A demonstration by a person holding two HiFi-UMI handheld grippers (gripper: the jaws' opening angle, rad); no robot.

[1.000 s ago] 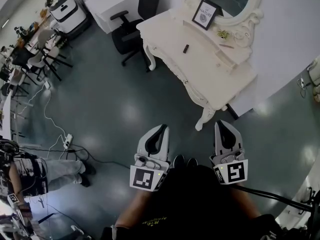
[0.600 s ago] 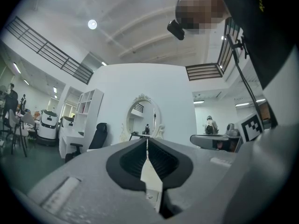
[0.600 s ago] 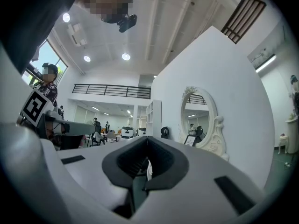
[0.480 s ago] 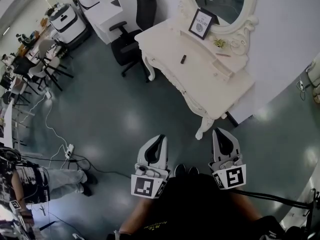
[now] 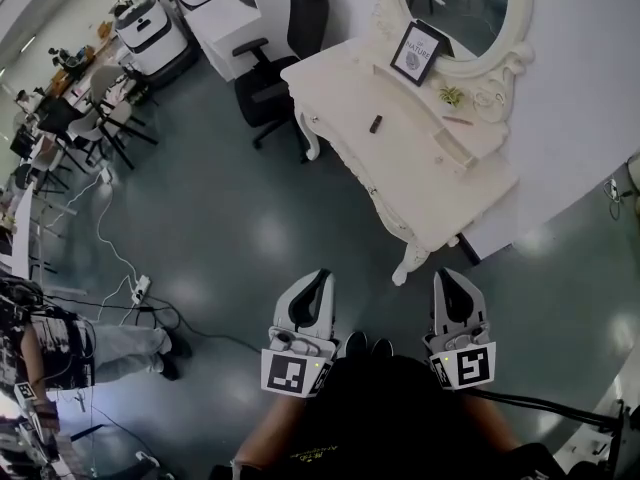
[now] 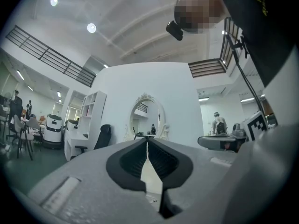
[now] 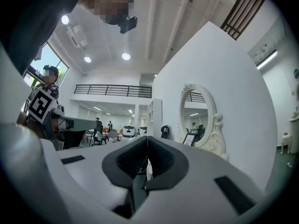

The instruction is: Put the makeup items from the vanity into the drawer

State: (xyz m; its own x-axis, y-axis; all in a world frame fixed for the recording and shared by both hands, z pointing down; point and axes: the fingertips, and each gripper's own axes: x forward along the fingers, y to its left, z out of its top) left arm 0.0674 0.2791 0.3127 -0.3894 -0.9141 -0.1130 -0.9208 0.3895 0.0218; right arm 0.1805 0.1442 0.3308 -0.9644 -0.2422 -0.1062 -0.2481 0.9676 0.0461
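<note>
The cream vanity (image 5: 420,183) stands at the upper right of the head view, with an oval mirror (image 5: 462,8) behind it. On its top lie a small dark item (image 5: 376,123) and a thin pink stick (image 5: 458,120), near a small plant (image 5: 450,95) and a framed picture (image 5: 417,50). My left gripper (image 5: 320,276) and right gripper (image 5: 452,276) hang side by side over the floor, short of the vanity's front leg (image 5: 405,266). Both are shut with nothing held. In the gripper views the left gripper's (image 6: 146,141) and the right gripper's (image 7: 147,141) jaws meet, and the mirror (image 6: 146,118) is far ahead.
A black office chair (image 5: 275,78) stands left of the vanity. Cables and a power strip (image 5: 138,288) trail over the floor at the left. A seated person's legs (image 5: 120,346) are at the lower left. Chairs (image 5: 110,118) and white cabinets (image 5: 215,8) fill the far left.
The head view has shifted slightly, so the vanity sits a little further right and lower. Both grippers stay shut and side by side in front of me.
</note>
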